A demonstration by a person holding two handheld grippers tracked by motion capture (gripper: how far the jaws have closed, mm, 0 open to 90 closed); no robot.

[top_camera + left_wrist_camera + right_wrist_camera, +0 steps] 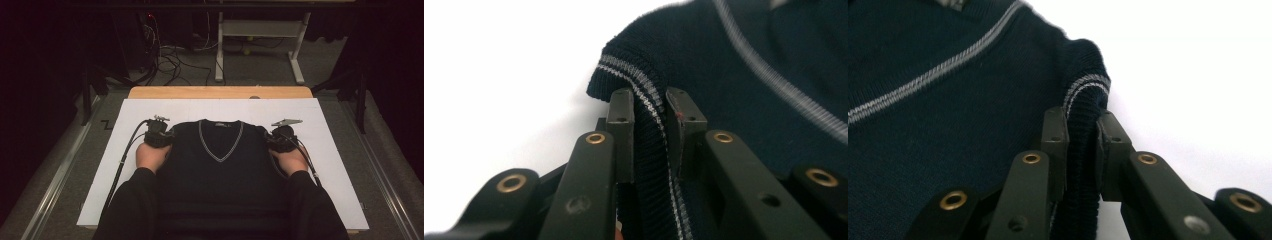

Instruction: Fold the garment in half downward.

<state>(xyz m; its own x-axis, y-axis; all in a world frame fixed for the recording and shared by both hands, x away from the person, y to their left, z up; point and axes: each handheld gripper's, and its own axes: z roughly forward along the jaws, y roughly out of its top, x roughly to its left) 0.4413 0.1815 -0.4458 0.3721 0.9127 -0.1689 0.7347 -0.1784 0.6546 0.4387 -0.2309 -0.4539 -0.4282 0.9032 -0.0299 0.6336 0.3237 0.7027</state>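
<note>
A: Sweater vest (220,165), dark navy with a grey-striped V-neck, is laid flat on the white sheet (125,165) that covers the desk (220,92); its neck is pointed away from the person.

B: Noted. Left gripper (159,134) is seen at the vest's left shoulder, held in the left hand (151,156).

A: From the left gripper view, the ribbed armhole edge (651,125), trimmed with a grey stripe, is pinched between the two black jaws. The fabric is bunched upward between the pads.

B: Right gripper (280,137) is placed at the opposite shoulder, held in the right hand (290,160).

A: In the right gripper view, the other armhole edge (1083,130) is clamped in the same way; the ribbed band is squeezed between the jaws, with the striped trim curled just above them.

B: Both grips are recorded as clenched on cloth. A cable (122,165) is trailed from the left gripper across the sheet toward the near edge.

A: Sleeves (130,210) in dark fabric are seen at the bottom of the high view.
</note>
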